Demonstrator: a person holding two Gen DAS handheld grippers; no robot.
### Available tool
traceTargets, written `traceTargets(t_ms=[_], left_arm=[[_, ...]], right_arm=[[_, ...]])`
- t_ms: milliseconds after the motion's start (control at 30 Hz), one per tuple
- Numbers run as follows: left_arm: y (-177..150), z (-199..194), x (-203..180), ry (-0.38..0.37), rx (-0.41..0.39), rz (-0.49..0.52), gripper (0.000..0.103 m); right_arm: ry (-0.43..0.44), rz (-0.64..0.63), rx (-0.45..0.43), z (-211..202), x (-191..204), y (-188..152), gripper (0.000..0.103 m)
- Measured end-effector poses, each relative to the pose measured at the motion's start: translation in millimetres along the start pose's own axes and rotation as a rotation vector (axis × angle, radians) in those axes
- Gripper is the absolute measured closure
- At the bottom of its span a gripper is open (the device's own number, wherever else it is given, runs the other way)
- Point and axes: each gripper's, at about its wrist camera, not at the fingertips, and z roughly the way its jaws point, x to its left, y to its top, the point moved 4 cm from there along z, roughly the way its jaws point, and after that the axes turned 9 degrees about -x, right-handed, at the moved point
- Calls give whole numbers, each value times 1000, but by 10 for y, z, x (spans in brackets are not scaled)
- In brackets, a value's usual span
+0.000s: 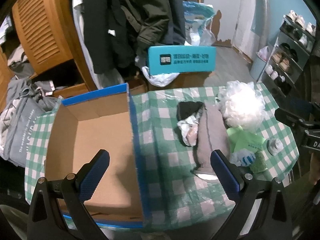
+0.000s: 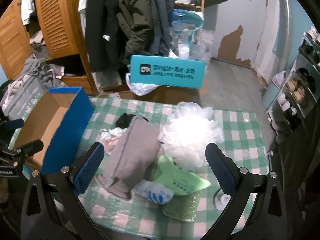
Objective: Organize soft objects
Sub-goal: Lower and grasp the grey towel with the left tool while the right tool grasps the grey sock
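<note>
The worktop (image 2: 240, 124), under a green-and-white checked cloth, carried everything. A blue cardboard box (image 1: 138, 140) stood open at its left side, nothing visible inside. Right of the box lay the soft things in 1 loose heap: a white mesh puff (image 2: 190, 140), a grey cloth roll (image 2: 136, 154), a light green bag (image 2: 180, 178), a green scrubbing pad (image 2: 184, 208), a blue-striped sock (image 2: 156, 194) and a black cloth (image 1: 190, 108). The left tongs (image 1: 160, 172) hung wide apart over the box edge; the right tongs (image 2: 155, 168) spread wide above the heap, gripping nothing.
</note>
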Motion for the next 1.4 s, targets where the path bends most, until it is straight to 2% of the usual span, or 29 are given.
traceTargets(t_ms=[633, 833, 1133, 1400], left_arm=[[-24, 551, -563, -90, 171, 36, 1], [-51, 708, -738, -89, 201, 65, 1], [-146, 994, -803, -110, 265, 29, 1], [-223, 1232, -877, -121, 324, -7, 1]], right_arm=[[-137, 107, 82, 0, -880, -416, 3], [-175, 148, 114, 34, -1130, -573, 3], [-227, 184, 223, 274, -1390, -880, 3], [-237, 201, 298, 425, -1483, -1084, 3]])
